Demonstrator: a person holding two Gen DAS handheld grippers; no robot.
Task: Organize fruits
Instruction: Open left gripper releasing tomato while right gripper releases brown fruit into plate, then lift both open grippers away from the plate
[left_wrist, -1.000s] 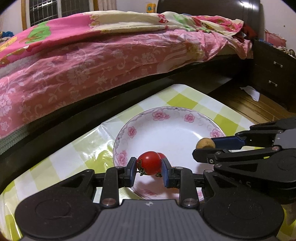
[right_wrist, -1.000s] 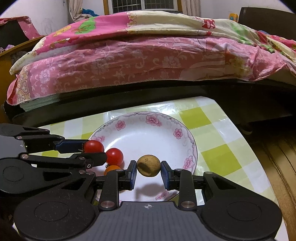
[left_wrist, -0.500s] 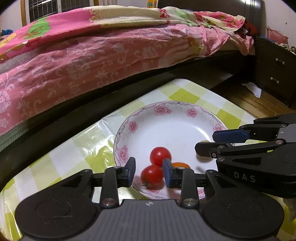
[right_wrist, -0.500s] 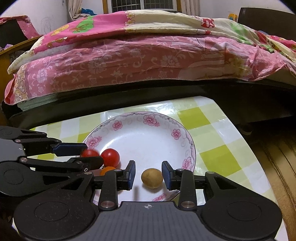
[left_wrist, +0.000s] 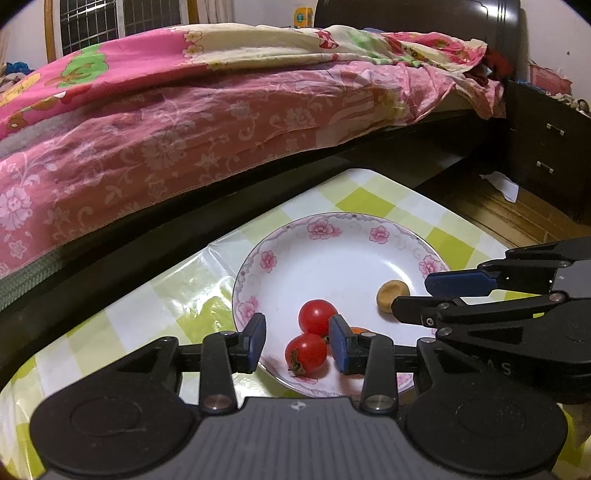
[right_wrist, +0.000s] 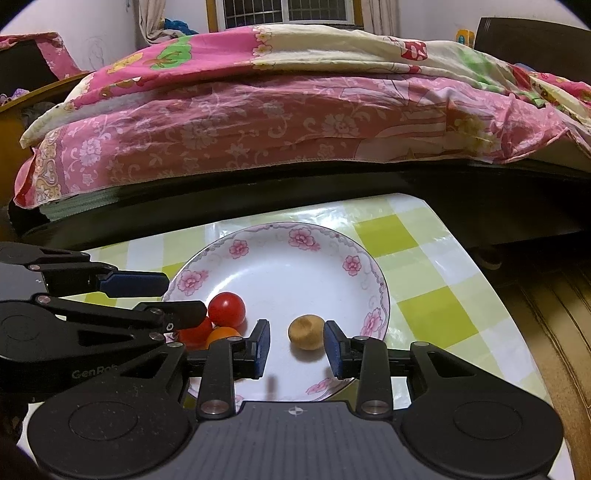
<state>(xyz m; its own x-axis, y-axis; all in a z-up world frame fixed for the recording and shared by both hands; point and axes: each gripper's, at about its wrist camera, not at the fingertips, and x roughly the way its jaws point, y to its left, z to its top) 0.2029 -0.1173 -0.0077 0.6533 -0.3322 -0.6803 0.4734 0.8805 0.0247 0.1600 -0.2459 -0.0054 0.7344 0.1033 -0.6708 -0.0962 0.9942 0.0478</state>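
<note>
A: Left wrist view? 
B: Left tongs (left_wrist: 297, 349) spread wide around a round red tomato (left_wrist: 306, 354) in the white floral-rimmed plate (left_wrist: 332, 236); a second red tomato (left_wrist: 317, 316) just behind, right tongs (left_wrist: 424, 295) crossing beside.

A: Right wrist view? 
B: Right tongs (right_wrist: 296, 349) gape around a small brown round fruit (right_wrist: 306, 331) lying free on the plate (right_wrist: 295, 236); pink floral bed quilt (right_wrist: 258, 129) beyond the checked surface (right_wrist: 436, 310).

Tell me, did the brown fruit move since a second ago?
Yes. The brown fruit left the right gripper and now rests on the plate.

Left tool (left_wrist: 297, 347) gapes around a red tomato (left_wrist: 306, 354) on the floral plate (left_wrist: 332, 229); right tool (left_wrist: 410, 295) nearby.
</note>
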